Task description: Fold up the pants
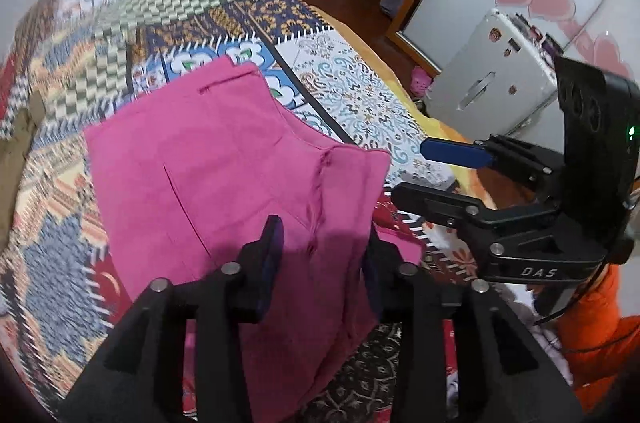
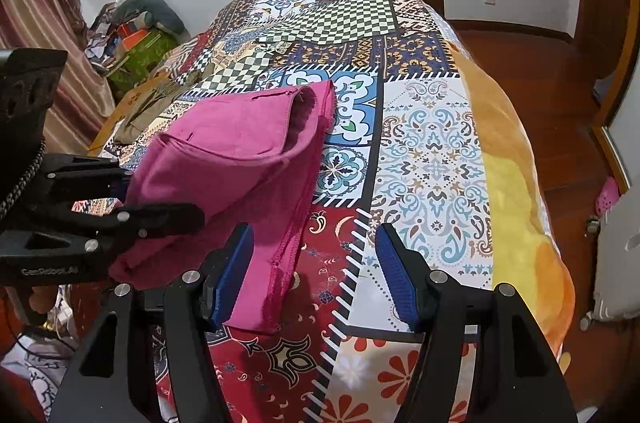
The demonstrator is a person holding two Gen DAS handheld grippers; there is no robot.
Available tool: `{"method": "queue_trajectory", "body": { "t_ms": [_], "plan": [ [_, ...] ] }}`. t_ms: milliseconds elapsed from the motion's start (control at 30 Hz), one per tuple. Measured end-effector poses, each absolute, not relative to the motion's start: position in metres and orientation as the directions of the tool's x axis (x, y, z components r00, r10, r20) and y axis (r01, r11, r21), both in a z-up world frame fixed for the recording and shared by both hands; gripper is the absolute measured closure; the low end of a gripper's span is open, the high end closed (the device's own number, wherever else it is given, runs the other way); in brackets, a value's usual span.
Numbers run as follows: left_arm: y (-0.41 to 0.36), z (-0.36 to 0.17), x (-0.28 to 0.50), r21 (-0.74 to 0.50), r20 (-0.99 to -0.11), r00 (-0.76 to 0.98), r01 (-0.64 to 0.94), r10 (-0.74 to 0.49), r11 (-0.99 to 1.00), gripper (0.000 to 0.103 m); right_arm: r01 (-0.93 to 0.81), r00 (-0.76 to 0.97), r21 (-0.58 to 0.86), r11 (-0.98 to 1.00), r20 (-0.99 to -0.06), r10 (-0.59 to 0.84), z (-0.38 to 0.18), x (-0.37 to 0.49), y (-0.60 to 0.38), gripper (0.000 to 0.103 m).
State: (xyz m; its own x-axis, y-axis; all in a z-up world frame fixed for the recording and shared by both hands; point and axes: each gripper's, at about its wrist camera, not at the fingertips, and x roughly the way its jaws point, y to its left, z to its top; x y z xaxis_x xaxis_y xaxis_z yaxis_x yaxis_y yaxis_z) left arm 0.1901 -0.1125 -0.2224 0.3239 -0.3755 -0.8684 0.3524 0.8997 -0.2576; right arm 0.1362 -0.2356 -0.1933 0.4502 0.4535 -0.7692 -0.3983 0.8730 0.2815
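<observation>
My left gripper (image 1: 320,259) fingers straddle the soft, limp pants (image 1: 224,159), loosely parted; right gripper (image 2: 316,275) gapes empty. I'd pinch the hem edge.

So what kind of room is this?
Most likely a bedroom: a bed under a patchwork cover fills the room, pink pants lie on it, and a curtain hangs by the wall.

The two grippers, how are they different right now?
The left gripper has the pink pants between its fingers; the right gripper has nothing, only the patchwork bedspread below. The left gripper's jaws stand narrower; the right gripper's gape wide. Both are black with blue pads.
</observation>
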Motion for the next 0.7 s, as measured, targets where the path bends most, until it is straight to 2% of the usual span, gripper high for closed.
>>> {"method": "queue_trajectory", "body": {
  "t_ms": [167,400,700],
  "plan": [
    [-0.109,-0.213,0.183,-0.298,-0.853,0.321,0.348,-0.412,0.889,0.066,-0.395,0.454,0.278,0.876,-0.77,0.449,-0.192,0.136,-0.237,0.044],
    [-0.101,-0.184,0.176,-0.281,-0.82,0.39,0.364,-0.419,0.888,0.066,-0.385,0.462,0.266,0.884,-0.773,0.434,-0.19,0.137,-0.239,0.044],
    [-0.049,-0.172,0.199,-0.175,-0.82,0.494,0.265,-0.289,0.948,0.063,-0.381,0.497,0.248,0.891,-0.758,0.423,-0.176,0.138,-0.243,0.044]
  ]
}}
